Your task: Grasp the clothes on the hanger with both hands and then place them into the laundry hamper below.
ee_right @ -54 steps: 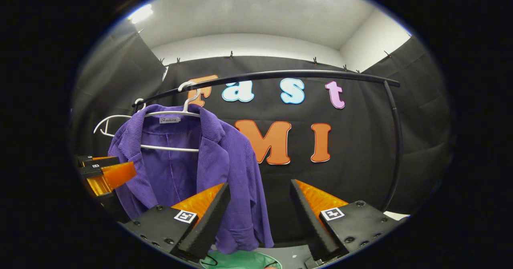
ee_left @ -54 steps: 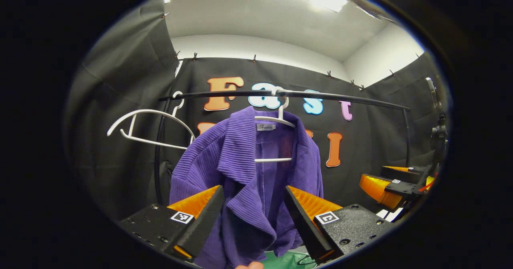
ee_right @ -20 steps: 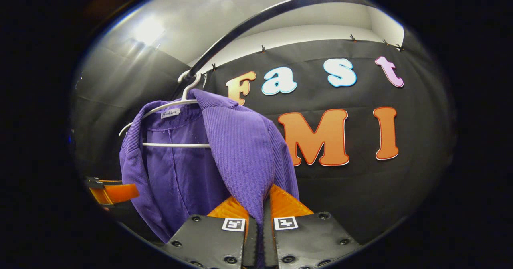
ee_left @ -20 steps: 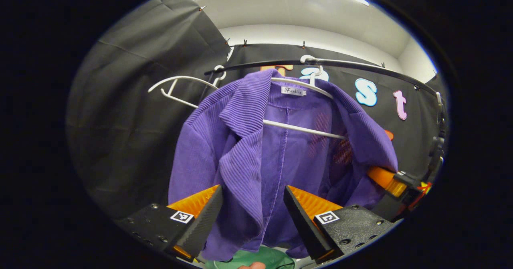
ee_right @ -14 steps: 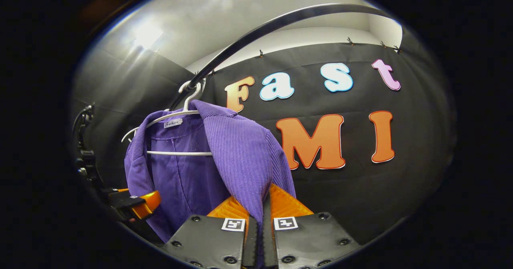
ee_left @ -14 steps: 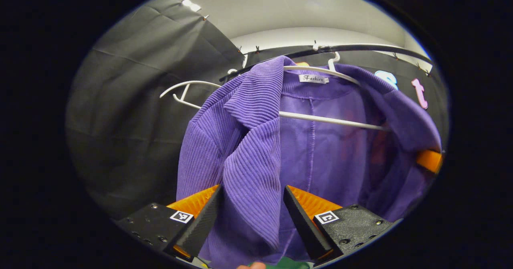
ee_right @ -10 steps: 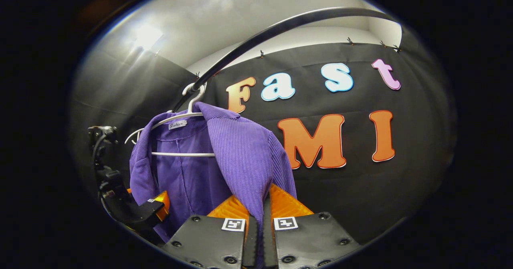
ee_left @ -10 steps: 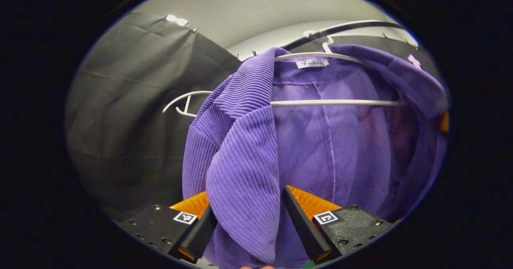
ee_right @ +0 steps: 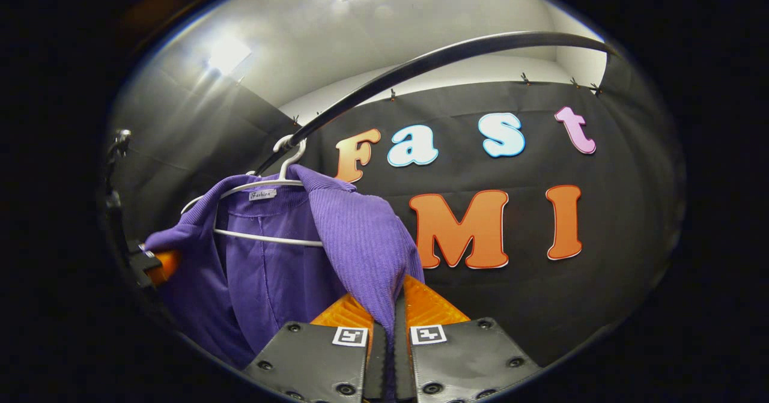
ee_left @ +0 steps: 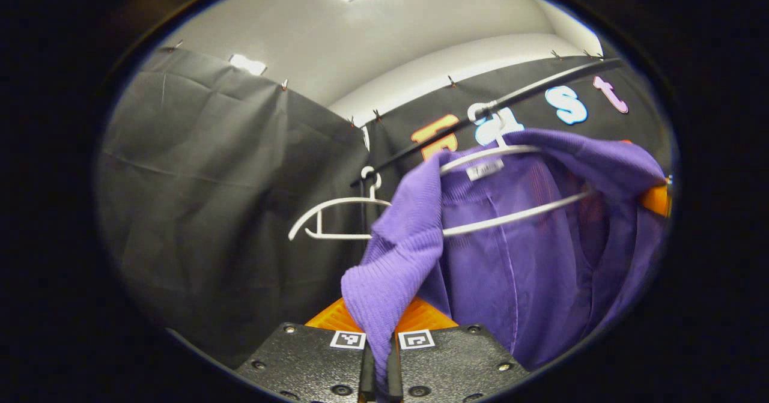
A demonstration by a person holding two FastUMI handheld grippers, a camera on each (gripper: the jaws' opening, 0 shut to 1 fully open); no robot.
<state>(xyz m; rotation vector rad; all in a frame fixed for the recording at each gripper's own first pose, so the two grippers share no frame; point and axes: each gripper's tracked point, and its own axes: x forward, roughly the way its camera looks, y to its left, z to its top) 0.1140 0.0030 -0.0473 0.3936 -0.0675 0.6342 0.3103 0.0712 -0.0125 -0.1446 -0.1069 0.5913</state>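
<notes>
Purple jacket (ee_left: 516, 253) hangs on a white hanger (ee_left: 510, 151) hooked over the black rail (ee_right: 432, 60), near the rail's left end.

Left claw (ee_left: 379, 355) is pressed together on a fold of the jacket's front panel. Right claw (ee_right: 387, 337) likewise pinches the opposite front panel (ee_right: 366, 241). An empty white hanger (ee_left: 336, 220) hangs just beside, on the same rail.

Risks, as judged:
- Collar sits over the hanger shoulders; a straight downward pull could drag the hanger off the rail with the garment.
- Uneven pulling may tilt the hanger so one shoulder snags.
- Each pinch holds only a thin fold; ribbed cloth could slip out under load.
- Hamper position unconfirmed from these views.
</notes>
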